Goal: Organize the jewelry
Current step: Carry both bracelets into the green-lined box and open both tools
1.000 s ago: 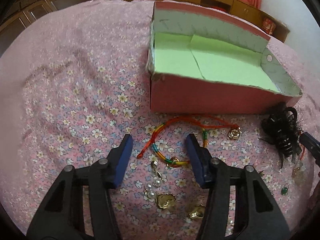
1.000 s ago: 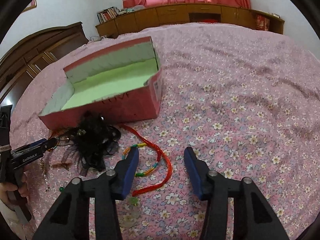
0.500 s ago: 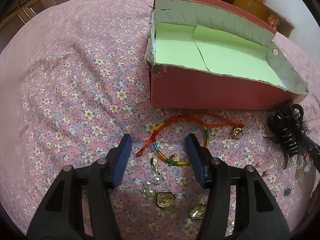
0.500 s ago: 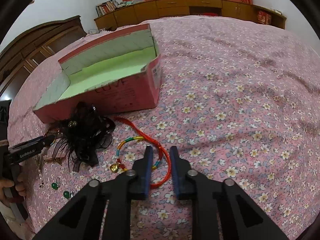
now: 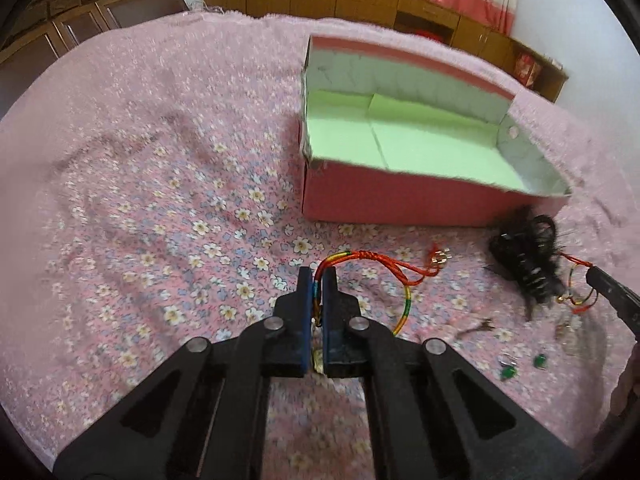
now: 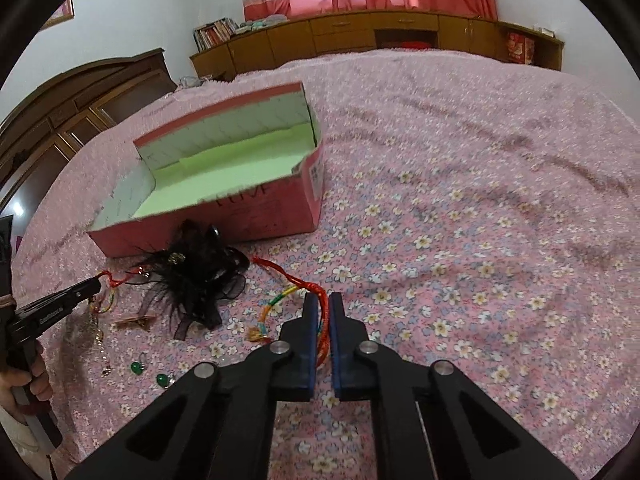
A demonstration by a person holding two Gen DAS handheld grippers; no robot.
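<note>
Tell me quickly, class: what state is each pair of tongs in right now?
Left tongs: shut on a bracelet.
Right tongs: shut on another bracelet.

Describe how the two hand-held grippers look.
Both match: the left hand-held gripper and right hand-held gripper have black triangular cut-out arms, silver rivets and flat blue pads. Small white lettering marks the left one's side.

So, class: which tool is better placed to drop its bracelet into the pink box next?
Probably left. The left tool, shut on its rainbow bracelet, faces the pink box almost straight ahead over bare bedspread. The right tool also grips a red cord bracelet, but the box lies off to one side.
</note>
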